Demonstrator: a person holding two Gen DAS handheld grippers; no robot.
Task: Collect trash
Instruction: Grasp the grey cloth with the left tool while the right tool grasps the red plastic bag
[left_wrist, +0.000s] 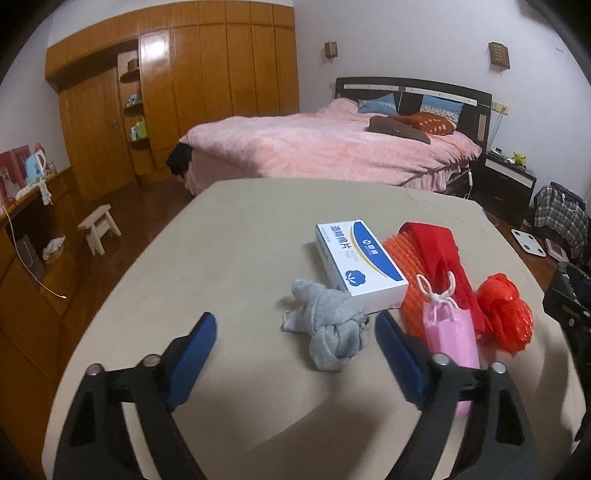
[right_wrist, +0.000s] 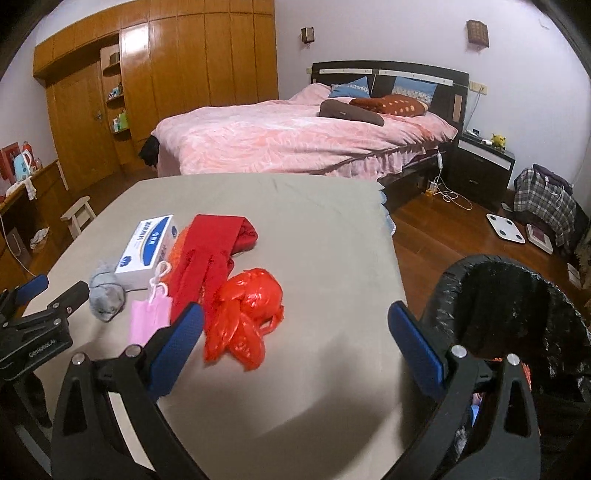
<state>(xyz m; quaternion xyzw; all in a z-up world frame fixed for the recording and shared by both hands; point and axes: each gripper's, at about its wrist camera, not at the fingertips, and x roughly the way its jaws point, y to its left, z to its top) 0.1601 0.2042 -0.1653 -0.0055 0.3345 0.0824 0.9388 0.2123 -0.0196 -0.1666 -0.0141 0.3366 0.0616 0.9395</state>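
A: How do the tools stand?

B: The left tool (left_wrist: 295, 345) has its blue pads spread wide with nothing pressed between them. The grey sock ball (left_wrist: 328, 325) lies on the desk (left_wrist: 240, 229) just ahead of the gap, nearer the right-hand pad, untouched. The right tool (right_wrist: 295, 339) is equally wide and grips nothing; bare desk shows between its pads.

A: And around them?

B: Off the left tool's right pad stands a small pink bag (left_wrist: 448, 332), and beyond the sock a white and blue box (left_wrist: 360, 264) lies flat. Behind the bag an orange spiky mat (left_wrist: 406, 273) sits partly under a red cloth (left_wrist: 443, 251). A crumpled red plastic bag (right_wrist: 247, 314) lies just ahead of the right tool's left pad.

A: Why the wide spread?

B: Probably to straddle soft, bulky pieces. The sock ball and the plastic bag are both lumpy, so wide jaws would let the pads drop either side before squeezing.

A: Where does the rubbish go?

B: A bin with a black liner (right_wrist: 517, 306) stands beside the desk's edge, at the right tool's right pad. That likely suits a short carry; some coloured bits already show inside.

A: Which items count as trash?

B: The plastic bag seems likeliest; the others are hard to judge.
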